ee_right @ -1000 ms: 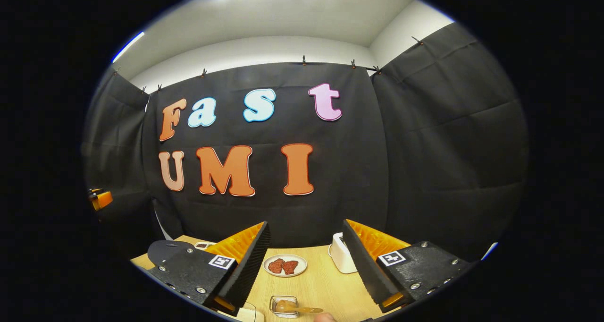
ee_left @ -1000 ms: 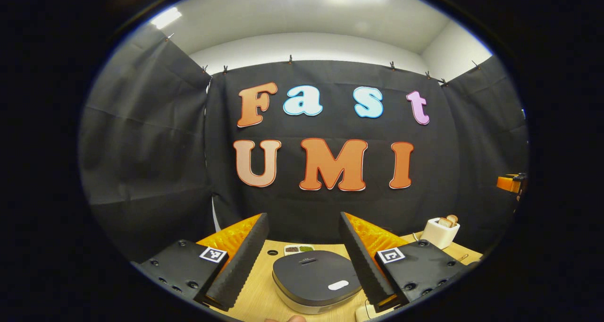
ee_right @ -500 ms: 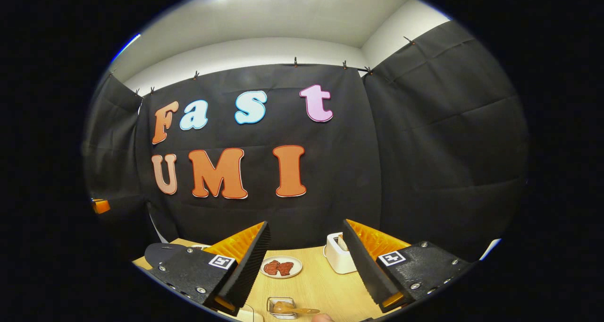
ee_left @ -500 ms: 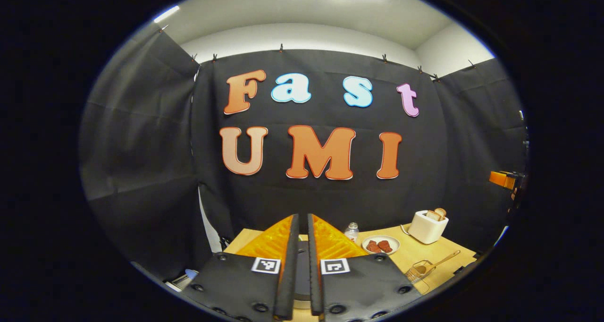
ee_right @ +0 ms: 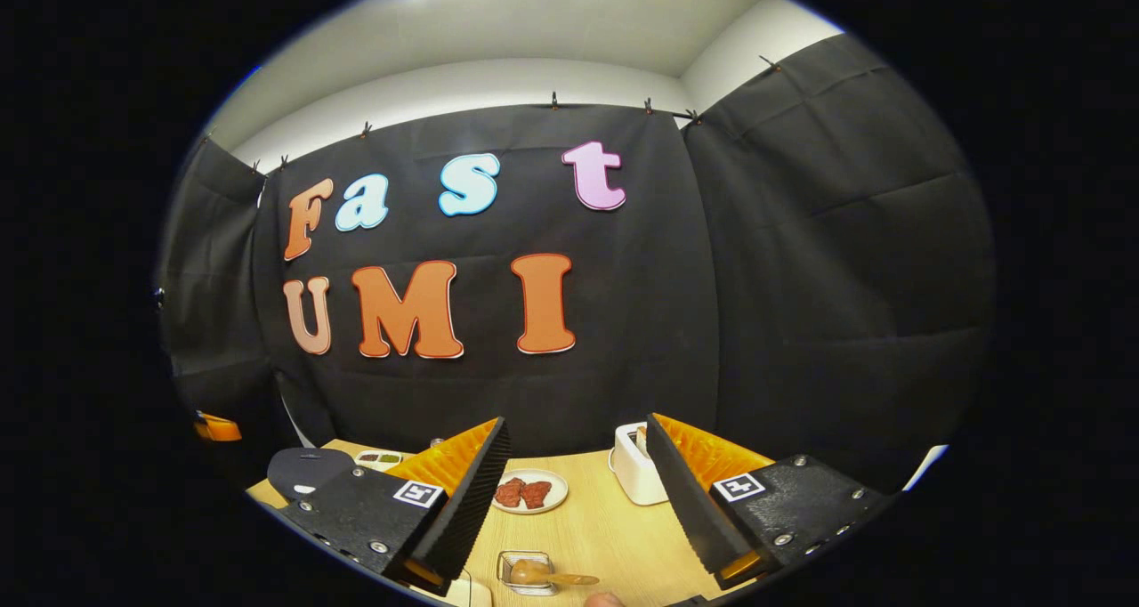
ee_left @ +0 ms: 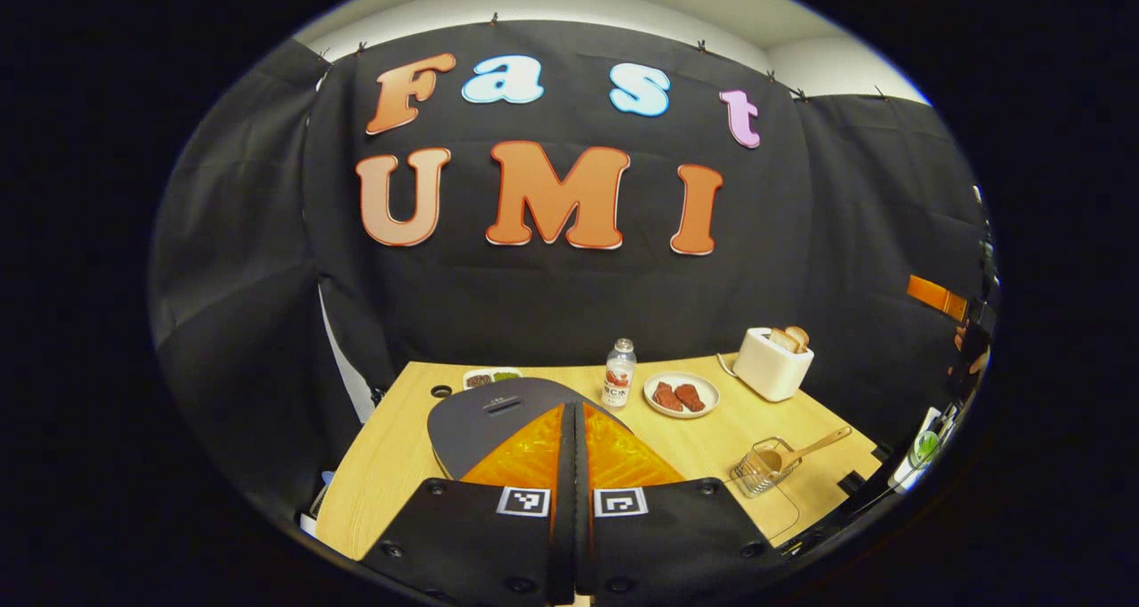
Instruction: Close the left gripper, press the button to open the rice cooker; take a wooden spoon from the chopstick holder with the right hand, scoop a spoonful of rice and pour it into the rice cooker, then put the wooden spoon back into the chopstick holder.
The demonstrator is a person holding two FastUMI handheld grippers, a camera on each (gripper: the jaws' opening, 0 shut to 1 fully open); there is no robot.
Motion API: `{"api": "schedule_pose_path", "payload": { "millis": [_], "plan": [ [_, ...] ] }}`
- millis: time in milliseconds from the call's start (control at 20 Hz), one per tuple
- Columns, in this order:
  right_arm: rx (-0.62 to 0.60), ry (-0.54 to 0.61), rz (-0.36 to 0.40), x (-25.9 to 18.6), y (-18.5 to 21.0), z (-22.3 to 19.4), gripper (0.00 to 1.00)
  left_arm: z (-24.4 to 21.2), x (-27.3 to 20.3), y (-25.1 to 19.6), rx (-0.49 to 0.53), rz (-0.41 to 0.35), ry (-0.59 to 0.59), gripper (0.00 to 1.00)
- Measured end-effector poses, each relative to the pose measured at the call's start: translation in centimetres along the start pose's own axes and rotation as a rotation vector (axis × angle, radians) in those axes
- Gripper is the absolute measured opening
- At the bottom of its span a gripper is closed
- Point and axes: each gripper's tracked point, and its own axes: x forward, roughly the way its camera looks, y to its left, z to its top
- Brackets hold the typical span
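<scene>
In the left gripper view, my left gripper is shut with nothing between its fingers. It hangs over the rice cooker, whose dark grey lid shows behind the fingers while its front is hidden. The wire chopstick holder stands at the right with the wooden spoon leaning out of it. In the right gripper view, my right gripper is open and holds nothing. The chopstick holder with the spoon lies low between its fingers. The rice cooker sits at the far left.
A small bottle, a plate of meat and a white toaster with bread stand along the back of the wooden table. A small dish sits behind the cooker. The plate and toaster lie ahead of my right gripper.
My left gripper has gone from open to shut and has tilted down, so more of the table shows. The right gripper has barely moved and stays open.
</scene>
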Motion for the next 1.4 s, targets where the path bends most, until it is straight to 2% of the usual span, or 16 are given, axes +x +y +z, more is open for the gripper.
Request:
{"api": "schedule_pose_path", "payload": {
  "millis": [200,500,750,950,1150,1200,1350,1400],
  "plan": [
    [-0.001,0.032,-0.006,0.5,-0.8,-1.5,0.95,-3.7,2.5,-0.6,-0.010,-0.021,0.105,0.05],
    [0.010,0.045,-0.019,0.9,-1.8,-2.5,0.95,-7.0,5.5,-1.6,0.025,-0.033,0.217,0.05],
    [-0.006,0.055,-0.023,1.2,-2.1,-3.1,0.94,-9.5,7.3,-1.9,0.006,-0.045,0.304,0.05],
    [0.019,0.070,-0.008,1.2,-2.0,-3.6,0.95,-11.0,8.1,-1.3,-0.008,-0.023,0.350,0.05],
    [0.036,0.073,-0.005,1.6,-1.8,-4.1,0.94,-10.8,8.4,-1.4,0.013,-0.040,0.330,0.03],
    [0.037,0.080,0.003,1.5,-1.5,-4.3,0.94,-11.2,8.3,-1.5,-0.014,-0.074,0.358,0.05],
    [0.050,0.091,0.031,1.4,-0.6,-4.7,0.95,-11.0,8.5,-1.1,-0.262,-0.166,0.431,0.05],
    [0.050,0.095,0.038,1.4,-0.3,-4.9,0.95,-11.1,8.5,-1.1,-0.285,-0.198,0.431,0.05]
  ]
}}
